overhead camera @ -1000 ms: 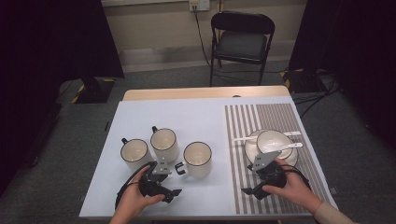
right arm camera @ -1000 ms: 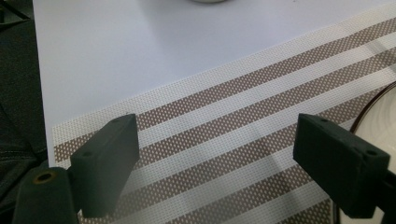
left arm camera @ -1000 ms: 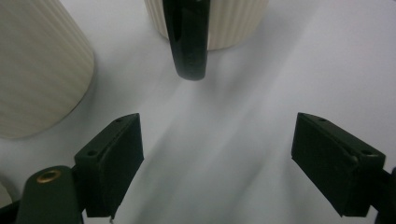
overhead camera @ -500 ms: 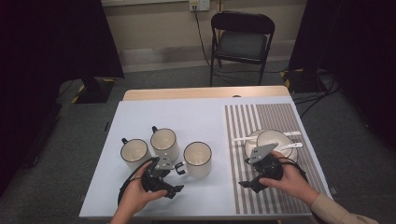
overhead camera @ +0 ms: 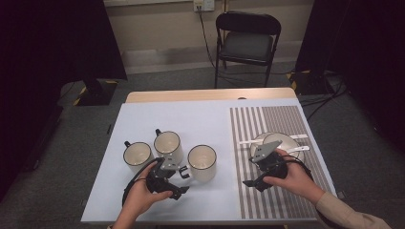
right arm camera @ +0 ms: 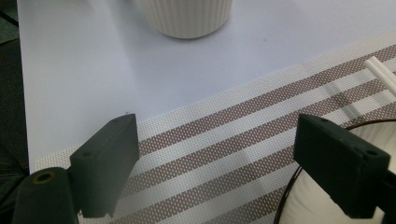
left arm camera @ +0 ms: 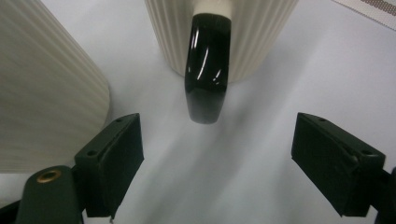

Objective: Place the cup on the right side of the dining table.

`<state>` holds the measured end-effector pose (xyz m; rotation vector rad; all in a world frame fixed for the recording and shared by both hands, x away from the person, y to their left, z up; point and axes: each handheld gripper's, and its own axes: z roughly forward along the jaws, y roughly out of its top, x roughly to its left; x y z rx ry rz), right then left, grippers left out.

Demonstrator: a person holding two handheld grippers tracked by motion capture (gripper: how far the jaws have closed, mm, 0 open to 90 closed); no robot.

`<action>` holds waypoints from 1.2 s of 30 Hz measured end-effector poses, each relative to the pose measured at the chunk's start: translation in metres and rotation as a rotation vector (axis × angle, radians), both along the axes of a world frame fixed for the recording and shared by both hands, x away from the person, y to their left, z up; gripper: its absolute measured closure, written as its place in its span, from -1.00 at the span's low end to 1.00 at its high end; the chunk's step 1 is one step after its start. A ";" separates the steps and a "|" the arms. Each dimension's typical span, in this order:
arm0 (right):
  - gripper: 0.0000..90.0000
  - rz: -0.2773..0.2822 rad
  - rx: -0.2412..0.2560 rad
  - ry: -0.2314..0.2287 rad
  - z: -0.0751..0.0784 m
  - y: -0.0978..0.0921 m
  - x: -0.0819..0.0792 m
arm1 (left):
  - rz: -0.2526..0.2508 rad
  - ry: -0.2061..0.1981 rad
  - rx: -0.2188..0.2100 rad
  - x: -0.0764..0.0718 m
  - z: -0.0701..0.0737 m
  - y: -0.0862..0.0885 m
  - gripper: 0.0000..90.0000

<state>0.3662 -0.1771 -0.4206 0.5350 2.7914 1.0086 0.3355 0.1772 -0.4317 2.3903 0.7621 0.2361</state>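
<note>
Three ribbed cream mugs with black rims stand on the pale blue mat: a left mug, a middle mug and a right mug. My left gripper is open just left of the right mug. In the left gripper view the gripper has that mug's black handle just ahead of its jaws, apart from both, with another mug at the left. My right gripper is open over the striped placemat, beside a white bowl. From the right gripper the bowl lies under the right jaw.
White utensils lie beside the bowl on the placemat. A black folding chair stands beyond the table's far edge. The table's near edge runs just under both hands.
My right gripper has swung off the bowl, down and to the left over the placemat. The left gripper has edged a little toward the right mug's handle.
</note>
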 end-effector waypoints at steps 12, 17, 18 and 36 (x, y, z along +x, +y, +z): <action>-0.69 -0.017 -0.010 0.004 0.005 0.003 0.008 | -0.006 -0.008 -0.002 0.006 0.006 -0.009 -0.63; -0.69 -0.017 -0.009 -0.002 0.008 0.004 0.011 | -0.007 -0.006 0.001 0.009 0.006 -0.009 -0.63; -0.69 -0.020 -0.008 -0.001 0.009 0.005 0.012 | -0.005 -0.006 0.001 0.009 0.006 -0.009 -0.63; -0.70 -0.022 0.005 -0.020 0.027 0.015 0.025 | 0.001 -0.024 -0.018 0.013 0.009 -0.011 -0.63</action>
